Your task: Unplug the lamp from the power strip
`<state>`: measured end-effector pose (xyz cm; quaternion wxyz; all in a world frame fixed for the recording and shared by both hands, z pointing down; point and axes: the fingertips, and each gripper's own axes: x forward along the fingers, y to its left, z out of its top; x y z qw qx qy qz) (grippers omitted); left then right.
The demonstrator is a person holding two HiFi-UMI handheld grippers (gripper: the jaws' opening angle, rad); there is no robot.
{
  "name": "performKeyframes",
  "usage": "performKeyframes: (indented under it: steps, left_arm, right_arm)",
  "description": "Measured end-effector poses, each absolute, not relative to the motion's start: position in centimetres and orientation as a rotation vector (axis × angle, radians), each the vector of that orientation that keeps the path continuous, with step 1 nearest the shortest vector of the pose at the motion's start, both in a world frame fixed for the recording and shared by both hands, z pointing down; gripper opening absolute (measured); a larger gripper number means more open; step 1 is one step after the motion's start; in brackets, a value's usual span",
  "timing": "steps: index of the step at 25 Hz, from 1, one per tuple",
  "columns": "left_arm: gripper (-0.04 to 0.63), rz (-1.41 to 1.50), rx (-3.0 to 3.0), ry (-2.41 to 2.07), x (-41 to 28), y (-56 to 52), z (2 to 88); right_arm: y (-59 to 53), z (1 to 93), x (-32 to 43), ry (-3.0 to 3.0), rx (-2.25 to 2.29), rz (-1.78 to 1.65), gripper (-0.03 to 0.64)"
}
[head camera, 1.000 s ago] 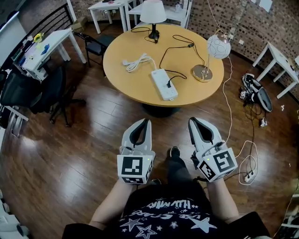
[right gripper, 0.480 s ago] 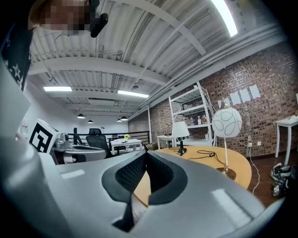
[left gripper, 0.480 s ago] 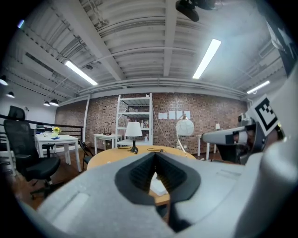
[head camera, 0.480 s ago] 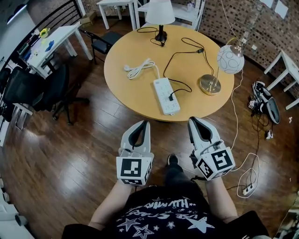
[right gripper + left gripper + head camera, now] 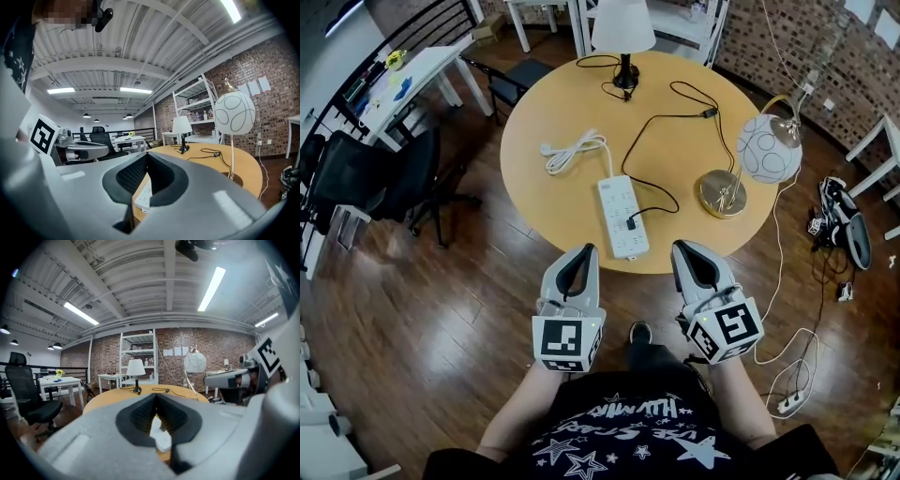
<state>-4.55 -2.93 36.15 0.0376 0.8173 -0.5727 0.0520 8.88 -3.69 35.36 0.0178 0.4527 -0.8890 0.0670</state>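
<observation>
Both claws are closed and empty: the left claw (image 5: 584, 251) and right claw (image 5: 687, 246) hang just short of the round table's (image 5: 525, 112) near edge. The power strip (image 5: 617, 214) lies close by, with a black plug (image 5: 631, 223) toward its near end, its cord (image 5: 649, 127) running to the lamp (image 5: 622, 33) at the far side. I'd open the right claw, pinch the plug body rather than the cord, pin the strip with the left, then pull straight out.

Bright, even light from long ceiling tubes (image 5: 213, 284) above the left claw (image 5: 156, 395) leaves a soft sheen on the wooden floor (image 5: 412, 319) beside it, while every view bows at its edges, both claw views darken at the corners, and the near claw bodies blur.
</observation>
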Motion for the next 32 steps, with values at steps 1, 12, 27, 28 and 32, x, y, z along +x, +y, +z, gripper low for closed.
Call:
performKeyframes:
  steps: [1,12,27,28,32]
  left_arm:
    - [0.003,0.165,2.501,-1.765,-4.2,-3.4,36.4]
    - [0.003,0.226,2.419,-1.861,-2.6,-7.1,38.9]
    - [0.003,0.353,2.459,-1.706,-2.9,-10.0,44.1]
    - [0.003,0.381,2.458,-1.689,-3.0,-10.1,45.0]
    - [0.003,0.528,2.399,-1.580,-2.8,-10.1,48.8]
  right_arm:
    - [-4.2,35.7,9.0,-2.765,1.387,0.211,0.008]
    - [-7.4,40.1,8.1,-2.793,1.164,0.272,0.008]
    - [-9.5,44.3,6.9,-2.661,1.211,0.358,0.008]
    - [-9.6,44.7,6.8,-2.649,1.214,0.364,0.008]
    - [-9.5,46.1,6.3,-2.607,1.222,0.396,0.008]
